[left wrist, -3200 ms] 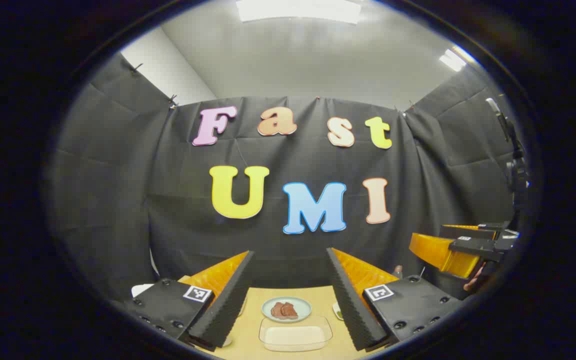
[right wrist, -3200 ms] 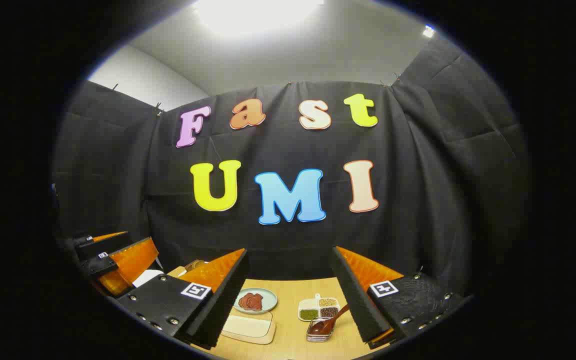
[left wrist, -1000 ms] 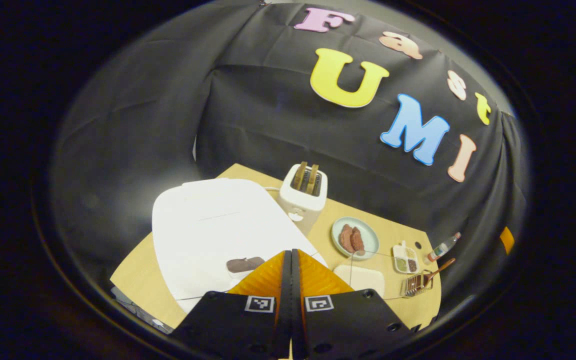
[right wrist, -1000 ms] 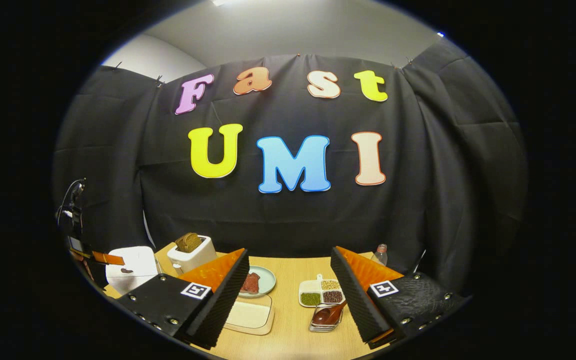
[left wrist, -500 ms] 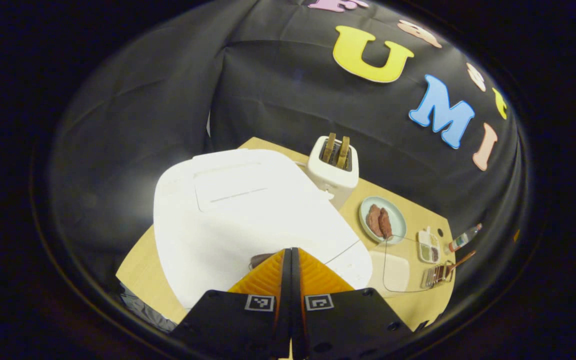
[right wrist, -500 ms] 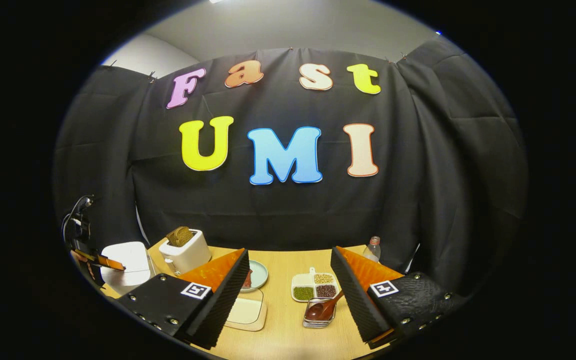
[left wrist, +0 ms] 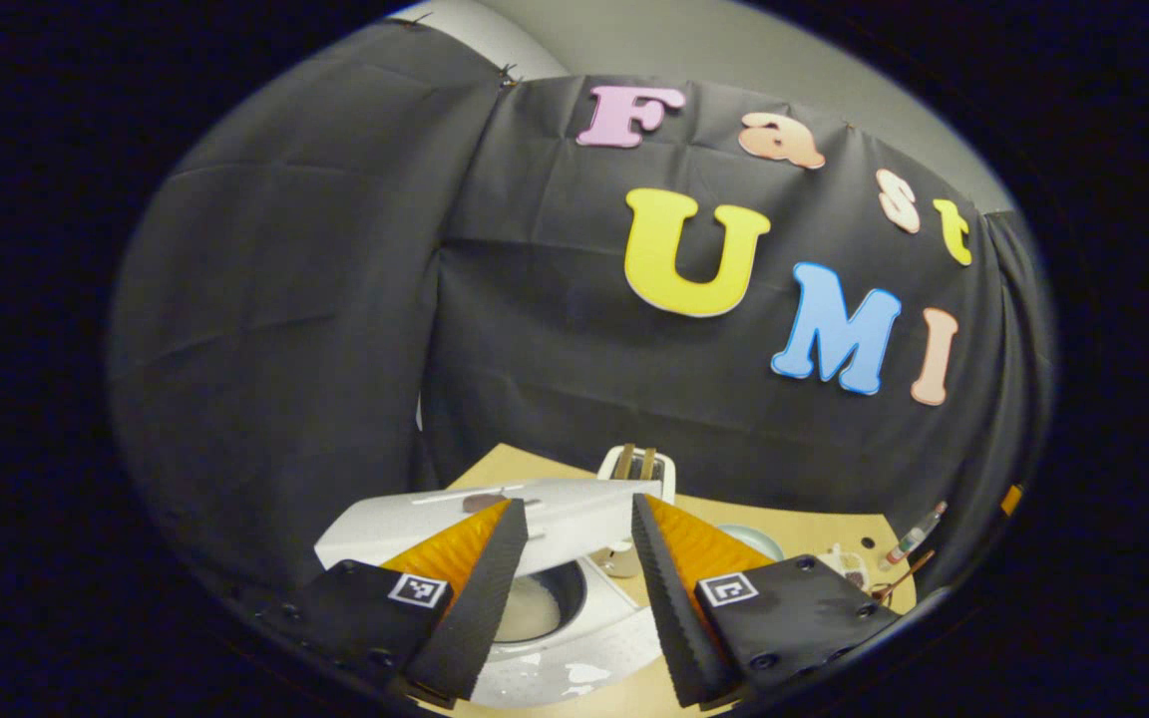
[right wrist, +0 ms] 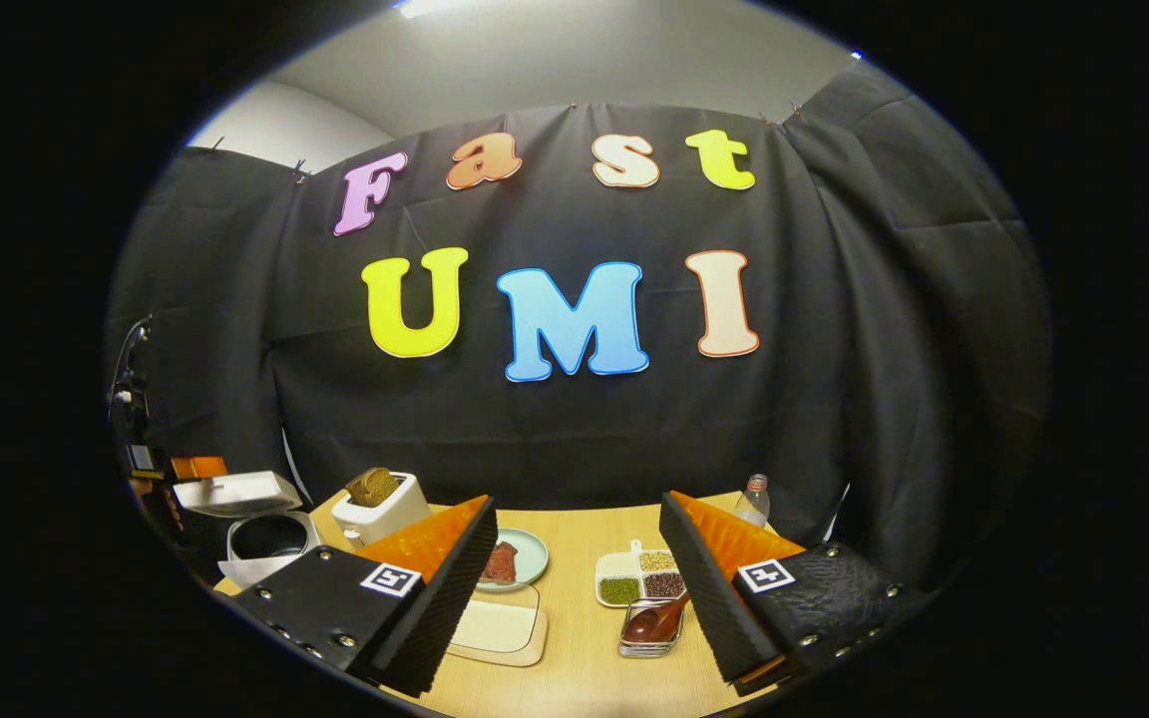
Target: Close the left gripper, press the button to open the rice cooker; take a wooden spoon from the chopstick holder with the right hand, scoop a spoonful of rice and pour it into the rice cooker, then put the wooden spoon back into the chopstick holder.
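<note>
— Spoon first: where does it lie from the right gripper [right wrist: 574, 588]?

— Wooden spoon [right wrist: 656, 622] sits just ahead of the fingers and a little toward the right one, bowl down in the small chopstick holder [right wrist: 650, 640], with its handle slanting up and away to the right, close beside that finger's inner face. Jaws stand wide apart with nothing between them.

— So the right hand is the nearer one?

— I judge so. From the left gripper view the spoon [left wrist: 896, 580] is far off at the right edge of the table [right wrist: 584, 678]. The left gripper [left wrist: 570, 578] hangs over the rice cooker [left wrist: 574, 618], fingers parted and empty, with the lid [left wrist: 495, 519] raised and the inner pot [left wrist: 535, 608] open below.

— What crowds the reach?

— The divided grain dish [right wrist: 640, 576] lies just behind the holder, a bottle [right wrist: 754, 499] farther back, and a pale tray [right wrist: 500, 630] with a plate of meat [right wrist: 510, 563] to the left. A toaster [right wrist: 380, 504] stands between these and the cooker. The grip probably wants to close across the slanted handle, not the bowl.
</note>
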Demonstrator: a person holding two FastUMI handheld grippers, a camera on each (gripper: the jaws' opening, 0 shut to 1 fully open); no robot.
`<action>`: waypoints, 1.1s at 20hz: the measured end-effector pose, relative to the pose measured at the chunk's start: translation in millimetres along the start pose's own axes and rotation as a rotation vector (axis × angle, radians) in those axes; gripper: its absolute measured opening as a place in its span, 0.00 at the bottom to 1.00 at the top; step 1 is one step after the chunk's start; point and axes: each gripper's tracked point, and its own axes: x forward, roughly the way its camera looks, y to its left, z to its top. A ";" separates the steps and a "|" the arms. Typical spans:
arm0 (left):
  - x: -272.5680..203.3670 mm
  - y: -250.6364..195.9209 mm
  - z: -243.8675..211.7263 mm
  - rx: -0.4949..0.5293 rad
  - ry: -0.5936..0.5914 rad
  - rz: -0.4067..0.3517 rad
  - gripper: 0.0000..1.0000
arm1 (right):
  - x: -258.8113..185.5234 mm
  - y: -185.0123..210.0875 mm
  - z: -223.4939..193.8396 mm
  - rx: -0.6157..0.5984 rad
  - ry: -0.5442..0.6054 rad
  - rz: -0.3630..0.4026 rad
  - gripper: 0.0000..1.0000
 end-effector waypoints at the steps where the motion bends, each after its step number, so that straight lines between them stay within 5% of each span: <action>1: -8.0 -6.0 8.0 0.004 -0.021 -0.013 0.78 | -0.4 1.4 0.5 -0.002 -0.001 0.006 1.00; 7: -47.4 -48.7 13.0 0.103 -0.136 -0.083 0.78 | -1.2 -4.4 -3.3 0.009 -0.001 0.025 1.00; 8: -53.1 -58.1 9.9 0.119 -0.148 -0.096 0.88 | -0.5 -7.7 -4.8 0.009 0.003 0.022 1.00; 12: -73.8 -92.3 8.5 0.162 -0.203 -0.137 0.99 | 3.2 -25.2 -16.7 0.051 0.033 0.004 1.00; 22: -78.7 -136.8 -17.4 0.190 -0.159 -0.227 0.99 | 35.3 -94.6 -73.2 0.205 0.171 -0.110 1.00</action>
